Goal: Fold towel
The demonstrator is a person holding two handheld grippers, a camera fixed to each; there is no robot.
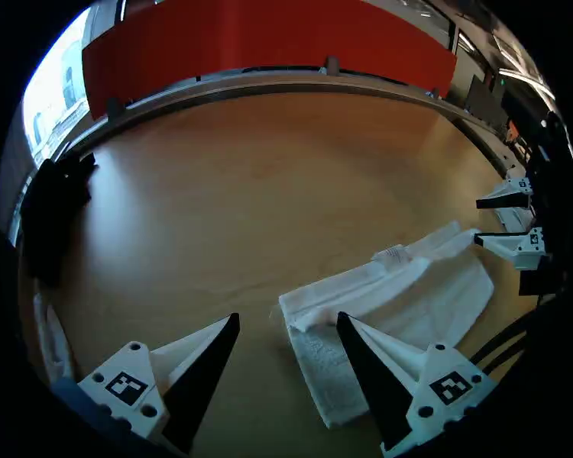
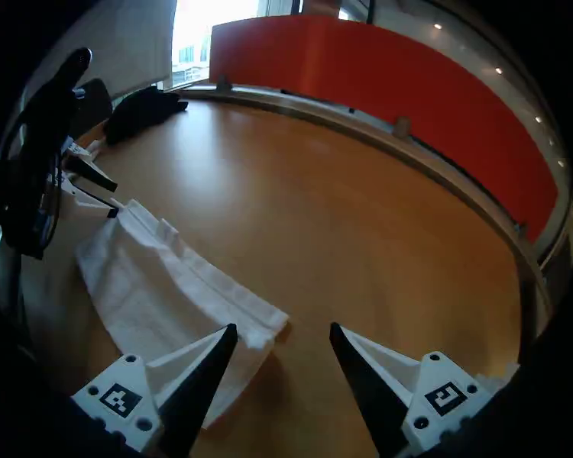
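Both views low over table (image 1: pixel 248 191), close to towel (image 1: pixel 409 298), one at each end, apparently facing same orange partition (image 1: pixel 271 38)

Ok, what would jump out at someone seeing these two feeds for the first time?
A loosely folded white cloth towel lies on the pale wooden table. An open gripper hovers near each end of it: the left hand-held gripper and the right hand-held gripper. Along the table's far edge stands a bright red-orange partition panel.
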